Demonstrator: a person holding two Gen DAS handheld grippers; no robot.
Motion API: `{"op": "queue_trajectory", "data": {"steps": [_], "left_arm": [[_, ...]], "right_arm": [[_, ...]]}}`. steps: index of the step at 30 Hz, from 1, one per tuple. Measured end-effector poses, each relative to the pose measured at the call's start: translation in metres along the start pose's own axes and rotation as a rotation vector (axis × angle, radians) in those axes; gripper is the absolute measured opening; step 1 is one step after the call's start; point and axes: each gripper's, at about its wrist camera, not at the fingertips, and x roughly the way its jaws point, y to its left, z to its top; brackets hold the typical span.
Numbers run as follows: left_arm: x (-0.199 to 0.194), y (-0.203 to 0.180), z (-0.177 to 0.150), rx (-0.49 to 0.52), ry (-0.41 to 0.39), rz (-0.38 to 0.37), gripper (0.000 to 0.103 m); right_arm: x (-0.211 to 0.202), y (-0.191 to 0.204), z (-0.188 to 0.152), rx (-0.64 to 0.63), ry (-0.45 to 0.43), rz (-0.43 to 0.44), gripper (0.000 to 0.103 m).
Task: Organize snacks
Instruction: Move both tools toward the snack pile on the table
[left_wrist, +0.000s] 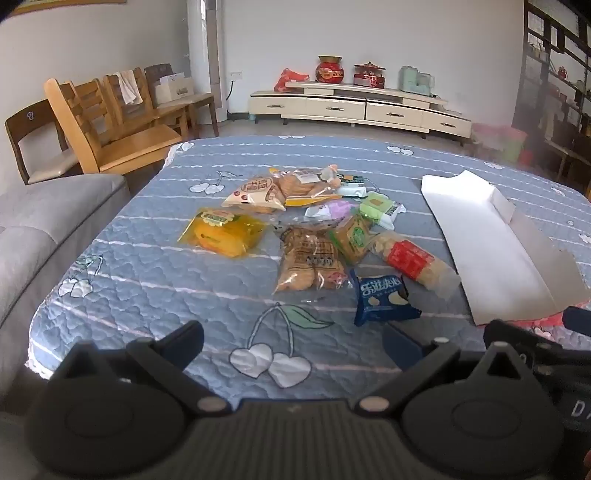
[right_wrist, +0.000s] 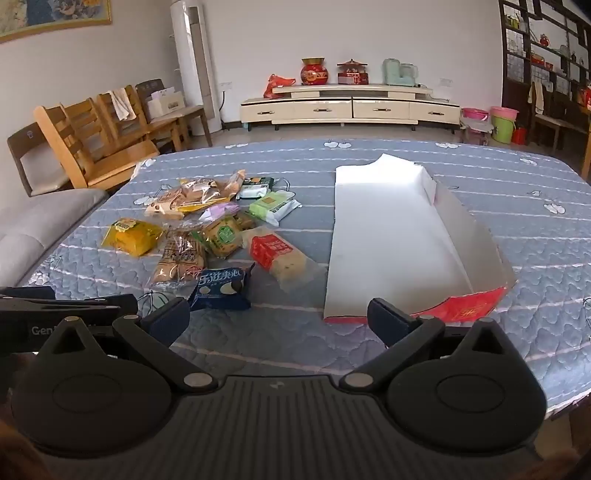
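Several snack packets lie in a loose pile on the blue quilted table: a blue packet nearest me, a red-labelled cracker sleeve, a yellow packet, a brown biscuit bag and green packets. An open white box with a red outer side lies to their right. My left gripper is open and empty, short of the pile. My right gripper is open and empty, between the blue packet and the box.
Wooden chairs and a grey sofa stand at the left of the table. A cream TV cabinet lines the far wall. Plastic buckets and dark shelving are at the right.
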Motion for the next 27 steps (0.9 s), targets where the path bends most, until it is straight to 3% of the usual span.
{"op": "queue_trajectory", "data": {"steps": [27], "left_arm": [[0.027,0.027,-0.017,-0.05,0.049,0.012,0.102]], "right_arm": [[0.013,0.007,-0.001,-0.029,0.068,0.027,0.103]]}}
